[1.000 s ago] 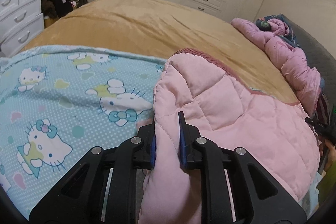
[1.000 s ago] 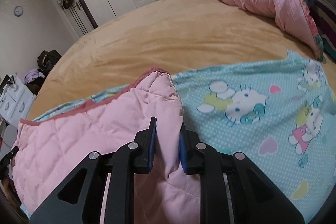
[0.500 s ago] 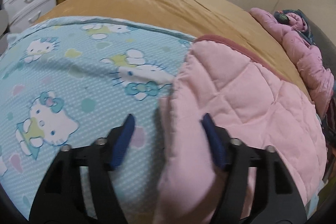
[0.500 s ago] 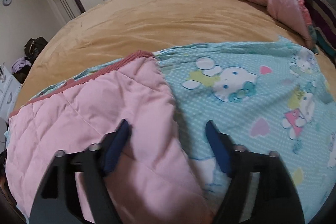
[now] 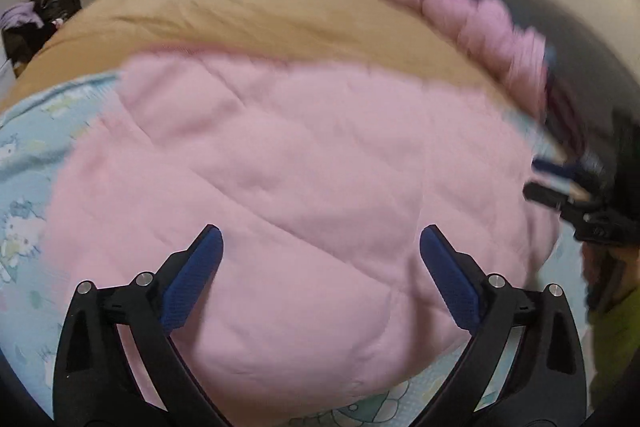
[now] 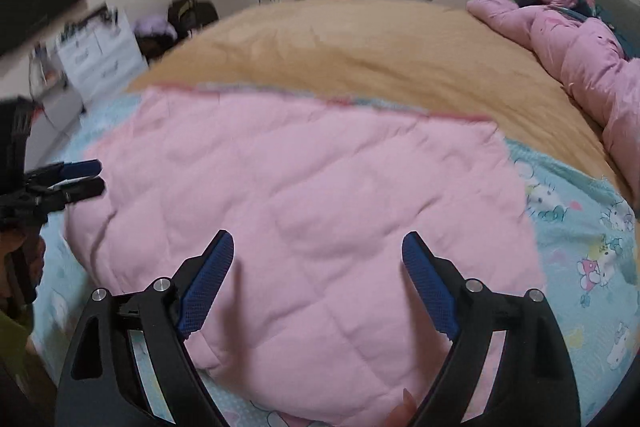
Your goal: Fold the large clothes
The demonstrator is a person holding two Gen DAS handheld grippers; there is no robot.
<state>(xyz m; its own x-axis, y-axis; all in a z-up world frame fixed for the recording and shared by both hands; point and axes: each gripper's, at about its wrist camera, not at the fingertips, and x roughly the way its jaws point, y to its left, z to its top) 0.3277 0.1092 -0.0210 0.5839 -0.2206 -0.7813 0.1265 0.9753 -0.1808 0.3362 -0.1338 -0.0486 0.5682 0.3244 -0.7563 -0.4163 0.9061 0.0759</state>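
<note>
Hovering with jaws opening and nothing gripped, left gripper [image 5: 320, 247] and right gripper [image 6: 318, 255] flank the pink quilted folded garment [image 6: 304, 187], its long axis running side to side between them.

Even, soft indoor light, no glare, shadows faint. My left view is smeared w/ motion blur, esp. the pink quilt [image 5: 300, 167] & far bedding; right view sharper, blurred only at left edge. Both bulge fisheye-style, corners black. My blue fingertips [image 6: 208, 279] stay crisp.
</note>
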